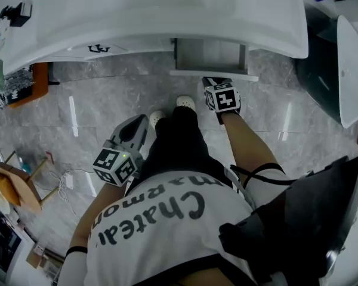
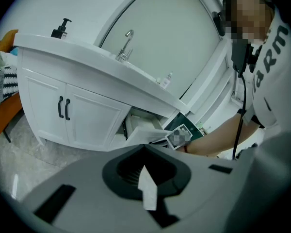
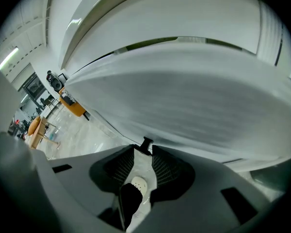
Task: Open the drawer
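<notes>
Slack is showing nearest: the grey left gripper (image 1: 142, 124) is hanging by the person's hip, jaws together on nothing. Further out, the grey right gripper (image 3: 144, 152) is angling steeply down on an outstretched arm, its jaws standing narrowly apart around the small black handle (image 3: 146, 143), not visibly pinching it. Beyond, the white vanity drawer (image 1: 209, 52) is jutting partway out, its sliding axis running straight toward the person.

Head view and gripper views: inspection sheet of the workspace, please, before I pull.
surface: grey tile floor, glossy.
job's things: drawer part open; knob between right jaw tips.
clutter: orange chair, wooden stool at left.
grippers: left gripper shut, empty; right gripper open around knob.
cables: white cord on floor; black cable on right arm.
surroundings: vanity with faucet, pump bottle.
</notes>
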Motion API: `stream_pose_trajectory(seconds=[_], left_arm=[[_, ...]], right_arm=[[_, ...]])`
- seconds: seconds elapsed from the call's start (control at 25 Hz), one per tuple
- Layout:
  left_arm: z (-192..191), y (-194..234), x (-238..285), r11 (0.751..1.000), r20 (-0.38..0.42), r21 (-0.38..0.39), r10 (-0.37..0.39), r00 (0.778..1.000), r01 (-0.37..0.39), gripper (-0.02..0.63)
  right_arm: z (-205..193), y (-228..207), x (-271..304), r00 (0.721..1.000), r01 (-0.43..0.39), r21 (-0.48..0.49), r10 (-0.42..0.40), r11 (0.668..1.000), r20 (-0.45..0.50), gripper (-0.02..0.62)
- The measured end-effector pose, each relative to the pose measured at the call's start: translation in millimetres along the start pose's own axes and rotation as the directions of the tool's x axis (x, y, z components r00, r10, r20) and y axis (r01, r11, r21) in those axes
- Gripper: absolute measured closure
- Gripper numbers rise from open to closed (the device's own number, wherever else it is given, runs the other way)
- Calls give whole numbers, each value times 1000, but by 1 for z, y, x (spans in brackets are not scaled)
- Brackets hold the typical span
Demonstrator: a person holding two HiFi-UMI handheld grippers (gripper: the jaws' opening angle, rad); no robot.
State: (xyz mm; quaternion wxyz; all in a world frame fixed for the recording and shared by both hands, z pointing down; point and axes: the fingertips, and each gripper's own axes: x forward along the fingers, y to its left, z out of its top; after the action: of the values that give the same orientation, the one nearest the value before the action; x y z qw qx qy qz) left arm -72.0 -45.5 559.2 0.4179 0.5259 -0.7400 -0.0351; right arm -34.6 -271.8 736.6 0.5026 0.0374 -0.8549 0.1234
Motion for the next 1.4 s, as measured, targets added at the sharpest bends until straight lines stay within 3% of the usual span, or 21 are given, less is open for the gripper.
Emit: stream_pose_trajectory(seconds=[0.36, 0.52, 0.64, 0.8, 0.96, 1.16, 1.28, 1.4], left_arm=[[34, -5, -11, 998, 37, 60, -25, 999, 22, 598], [44, 8, -11, 999, 9, 49, -11, 1000, 11, 598], [42, 12, -22, 1000, -24, 30, -6, 1000, 7, 598], [70, 7, -25, 998, 20, 36, -60, 998, 59, 598], [115, -12, -31, 989, 111, 64, -137, 984, 130, 598], [174, -47, -46, 972, 230, 111, -229, 946, 208, 598], [198, -74, -54, 948, 263, 180, -303, 916, 262, 598], [210, -92, -66, 928, 278, 237, -348, 895, 287, 598]], right_arm=[[-8, -5, -12, 997, 16, 145, -6, 989, -71, 445], [-2, -5, -36, 1000, 3, 228, 1, 974, -18, 433], [-10, 10, -67, 1000, -7, 268, 7, 963, 3, 519], [27, 15, -126, 984, -37, 315, -19, 948, 175, 562], [84, 24, -196, 931, -69, 314, -52, 947, 362, 580], [162, 54, -283, 804, -85, 208, -56, 974, 592, 581], [193, 73, -320, 731, -88, 159, -45, 983, 680, 583], [209, 93, -345, 691, -88, 106, -16, 991, 723, 584]])
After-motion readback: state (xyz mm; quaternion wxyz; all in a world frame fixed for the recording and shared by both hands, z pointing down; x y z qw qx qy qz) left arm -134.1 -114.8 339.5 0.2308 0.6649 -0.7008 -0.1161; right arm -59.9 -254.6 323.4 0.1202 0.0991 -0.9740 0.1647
